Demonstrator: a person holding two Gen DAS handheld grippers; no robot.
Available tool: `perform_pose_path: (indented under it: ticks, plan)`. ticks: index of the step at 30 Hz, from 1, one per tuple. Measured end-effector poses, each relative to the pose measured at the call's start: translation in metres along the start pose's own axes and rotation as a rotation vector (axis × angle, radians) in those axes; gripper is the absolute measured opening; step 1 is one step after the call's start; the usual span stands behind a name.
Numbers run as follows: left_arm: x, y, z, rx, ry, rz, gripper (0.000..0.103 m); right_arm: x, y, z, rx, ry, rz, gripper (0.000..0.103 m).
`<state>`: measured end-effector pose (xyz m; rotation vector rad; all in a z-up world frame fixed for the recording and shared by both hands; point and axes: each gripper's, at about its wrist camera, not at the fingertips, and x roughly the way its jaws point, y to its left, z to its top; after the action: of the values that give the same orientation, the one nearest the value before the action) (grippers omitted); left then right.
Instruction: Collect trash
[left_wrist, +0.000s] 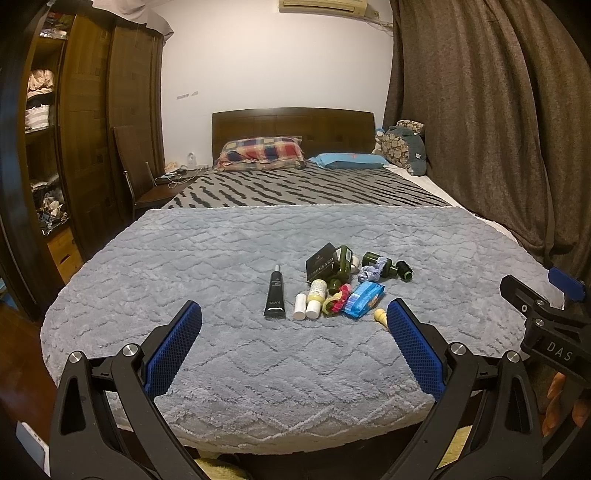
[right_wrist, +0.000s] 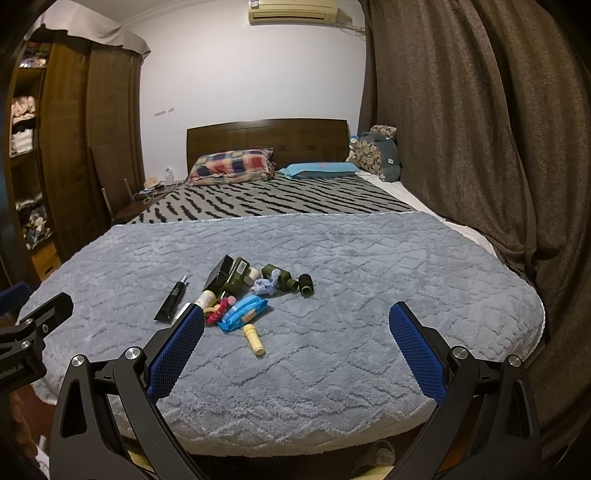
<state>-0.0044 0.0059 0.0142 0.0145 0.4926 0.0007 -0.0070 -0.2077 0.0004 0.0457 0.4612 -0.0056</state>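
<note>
We hold left gripper (left_wrist: 293, 317) and right gripper (right_wrist: 295, 319) spread wide, empty, short of the bed's foot | trash pile (left_wrist: 343, 280) sits mid-blanket (left_wrist: 221, 251) (black tube (left_wrist: 276, 295) slightly apart) | likely lining up a first pick.

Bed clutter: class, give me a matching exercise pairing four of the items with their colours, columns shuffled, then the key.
Items:
1. squeeze tube
2. snack packet
3. scrunchie
4. small stick

Colours:
A. pale yellow
B. black
C. lilac
D. bright blue

Pairs: 1-B, 2-D, 3-C, 4-A
</note>
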Motion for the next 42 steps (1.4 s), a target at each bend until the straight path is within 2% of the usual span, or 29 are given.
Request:
perform_pose_path:
  ticks: [6,11,17,23,26,30,33,35,37,42]
  plan:
    - [0.004,0.001,-0.002,0.003,0.007,-0.002,0.095,0.004,-0.002,-0.002,-0.001,-0.009,-0.021,0.1]
    - [0.015,0.005,-0.009,-0.014,0.036,-0.035,0.095,0.013,-0.009,-0.008,0.01,-0.016,-0.051,0.1]
    - [0.036,0.008,-0.018,-0.005,0.067,-0.022,0.095,0.033,-0.008,-0.018,-0.005,-0.003,-0.023,0.1]
    - [0.068,0.015,-0.033,0.011,0.115,0.016,0.095,0.067,-0.005,-0.035,0.006,0.084,0.009,0.1]
    - [0.088,0.024,-0.041,-0.008,0.154,0.003,0.095,0.089,-0.004,-0.045,0.024,0.143,0.026,0.1]
    - [0.112,0.04,-0.05,-0.042,0.192,0.009,0.095,0.119,0.001,-0.057,0.025,0.202,0.098,0.1]
    - [0.129,0.051,-0.052,-0.06,0.205,0.011,0.095,0.142,0.007,-0.065,0.016,0.239,0.099,0.1]
    - [0.14,0.056,-0.053,-0.046,0.212,-0.016,0.095,0.157,0.008,-0.068,0.041,0.255,0.126,0.1]
    - [0.153,0.058,-0.052,-0.013,0.224,0.009,0.095,0.17,0.013,-0.072,0.049,0.267,0.139,0.1]
    - [0.187,0.064,-0.044,0.014,0.243,0.028,0.094,0.194,0.024,-0.073,0.052,0.293,0.161,0.088]
